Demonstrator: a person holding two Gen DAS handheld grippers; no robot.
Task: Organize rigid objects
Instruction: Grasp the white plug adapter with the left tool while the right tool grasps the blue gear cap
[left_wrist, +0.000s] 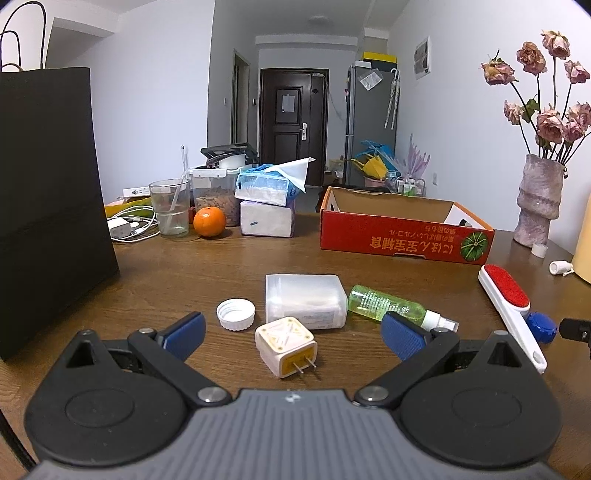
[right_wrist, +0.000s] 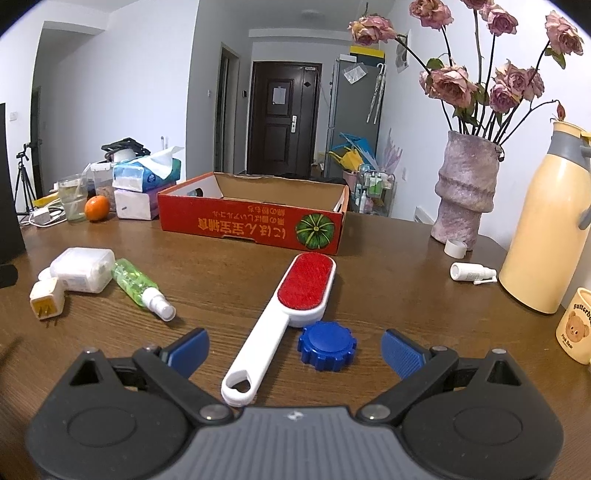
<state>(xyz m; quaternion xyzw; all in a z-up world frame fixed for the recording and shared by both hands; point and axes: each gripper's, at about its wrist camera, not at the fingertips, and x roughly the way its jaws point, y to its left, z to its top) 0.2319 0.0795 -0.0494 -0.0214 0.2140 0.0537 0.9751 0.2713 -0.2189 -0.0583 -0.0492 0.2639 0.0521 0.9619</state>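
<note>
- Biggest thing in play is the wooden table (right_wrist: 229, 280), with the loose stuff scattered across the near half of it.
- Next, the red cardboard box (right_wrist: 255, 225) sits open-topped toward the back. From these angles I can't see anything in it, so my guess is that's where everything is meant to go and sorting has barely started.
- The lint brush (right_wrist: 295, 302) lies diagonally in front of the box, red pad pointing at it, handle running back between the right gripper's fingers.
- The clear plastic case (left_wrist: 304, 304) sits left of centre, with the green spray bottle (left_wrist: 388, 304) right up against its side.
- The left gripper (left_wrist: 293, 334) is spread wide, holding nothing, lined up on the white plug adapter (left_wrist: 286, 345) lying prongs toward the camera.
- The right gripper (right_wrist: 295, 350) is also wide open and empty, low over the brush handle.
- Small bits: a blue cap (right_wrist: 327, 345) just beside the brush neck, a white cap (left_wrist: 235, 314) next to the case.
- Looks like the reach-in stage. The next move probably needs each gripper to drop a bit and close squarely; the adapter is chunky and easy, but the thin handle needs a centred pinch.
</note>
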